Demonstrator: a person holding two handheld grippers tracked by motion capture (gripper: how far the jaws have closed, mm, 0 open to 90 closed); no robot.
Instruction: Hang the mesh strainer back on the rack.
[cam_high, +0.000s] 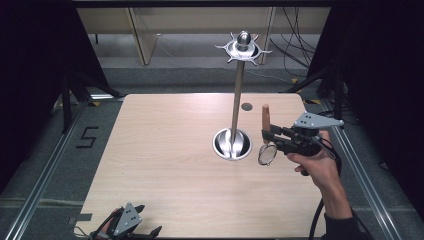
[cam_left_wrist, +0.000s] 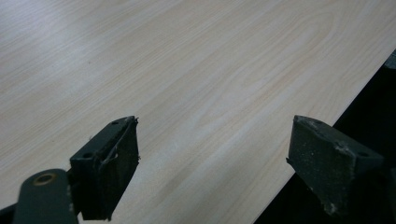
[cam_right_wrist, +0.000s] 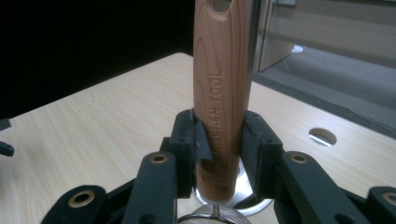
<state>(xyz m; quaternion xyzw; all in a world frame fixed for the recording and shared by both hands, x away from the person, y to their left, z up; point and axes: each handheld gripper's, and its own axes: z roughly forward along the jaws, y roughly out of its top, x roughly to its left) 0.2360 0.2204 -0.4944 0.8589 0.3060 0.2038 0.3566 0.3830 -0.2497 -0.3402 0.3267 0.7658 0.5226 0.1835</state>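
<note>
- Right gripper, right of centre, pinches strainer by its wooden handle; mesh head hangs below.
- Probably light, stiff; mesh dents easily.
- Left gripper spread, bottom left over bench.

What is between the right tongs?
The right tongs are shut on the wooden handle of a small strainer. The clamped sides of the handle are covered.

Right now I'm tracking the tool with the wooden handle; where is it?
In the high view, the small strainer hangs upright in the right gripper, just right of the rack's round base.
</note>
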